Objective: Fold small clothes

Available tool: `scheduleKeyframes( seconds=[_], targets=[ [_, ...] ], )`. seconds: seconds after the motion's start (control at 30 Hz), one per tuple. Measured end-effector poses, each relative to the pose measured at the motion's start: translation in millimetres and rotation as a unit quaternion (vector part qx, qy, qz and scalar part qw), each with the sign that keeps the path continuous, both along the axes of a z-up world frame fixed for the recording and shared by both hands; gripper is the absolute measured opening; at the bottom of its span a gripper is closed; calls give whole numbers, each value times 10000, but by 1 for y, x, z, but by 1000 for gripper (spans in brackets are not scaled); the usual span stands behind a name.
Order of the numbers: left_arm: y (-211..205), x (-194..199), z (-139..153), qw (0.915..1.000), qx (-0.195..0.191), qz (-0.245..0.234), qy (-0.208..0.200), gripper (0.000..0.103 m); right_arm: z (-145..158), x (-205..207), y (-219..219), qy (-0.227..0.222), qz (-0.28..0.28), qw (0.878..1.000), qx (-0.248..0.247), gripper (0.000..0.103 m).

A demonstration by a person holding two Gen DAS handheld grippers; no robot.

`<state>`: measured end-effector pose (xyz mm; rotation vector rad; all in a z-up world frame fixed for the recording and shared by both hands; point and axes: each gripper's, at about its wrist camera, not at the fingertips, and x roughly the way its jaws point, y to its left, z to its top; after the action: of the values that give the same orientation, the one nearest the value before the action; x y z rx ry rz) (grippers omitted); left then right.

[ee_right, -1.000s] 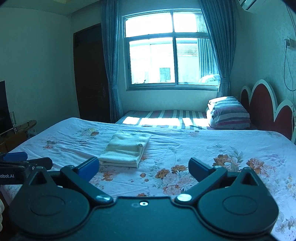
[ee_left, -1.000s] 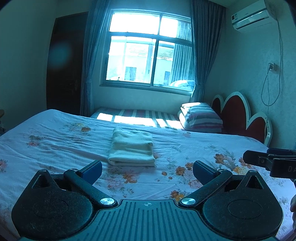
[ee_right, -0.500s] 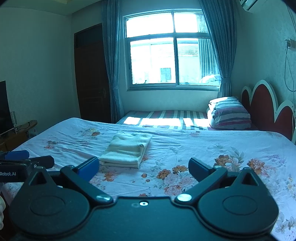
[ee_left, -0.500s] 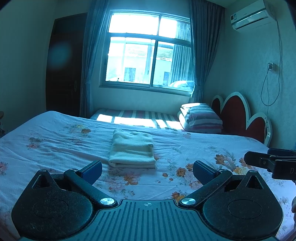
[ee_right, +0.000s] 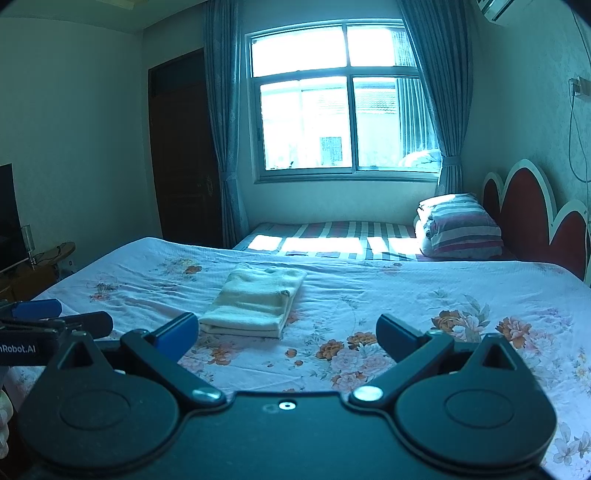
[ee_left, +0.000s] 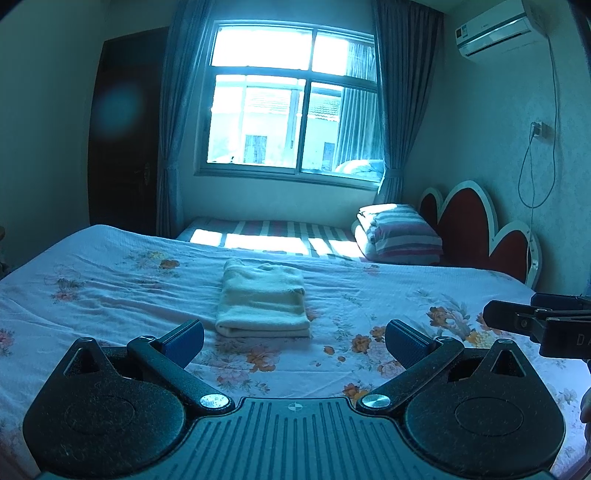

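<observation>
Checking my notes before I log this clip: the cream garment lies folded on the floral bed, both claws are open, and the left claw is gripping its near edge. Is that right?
Not quite. The left claw grips nothing: its open fingers sit short of the garment, as the left wrist view shows. The rest holds: the garment lies folded on the floral bed, and the right claw is open too.

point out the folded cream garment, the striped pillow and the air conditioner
folded cream garment (ee_left: 263,302), left wrist view, middle of its top layer
striped pillow (ee_right: 461,226), right wrist view, centre of its striped face
air conditioner (ee_left: 495,31), left wrist view, its white front panel
</observation>
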<state>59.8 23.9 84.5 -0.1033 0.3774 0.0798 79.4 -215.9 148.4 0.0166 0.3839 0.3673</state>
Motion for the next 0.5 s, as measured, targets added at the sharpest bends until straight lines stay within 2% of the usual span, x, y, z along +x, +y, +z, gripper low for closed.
scheduleKeyframes(
  seconds=[0.5],
  targets=[
    [-4, 3, 1, 10000, 39, -39, -6, 103, 0, 1, 0, 8, -31, 10000, -35, 103]
  ],
)
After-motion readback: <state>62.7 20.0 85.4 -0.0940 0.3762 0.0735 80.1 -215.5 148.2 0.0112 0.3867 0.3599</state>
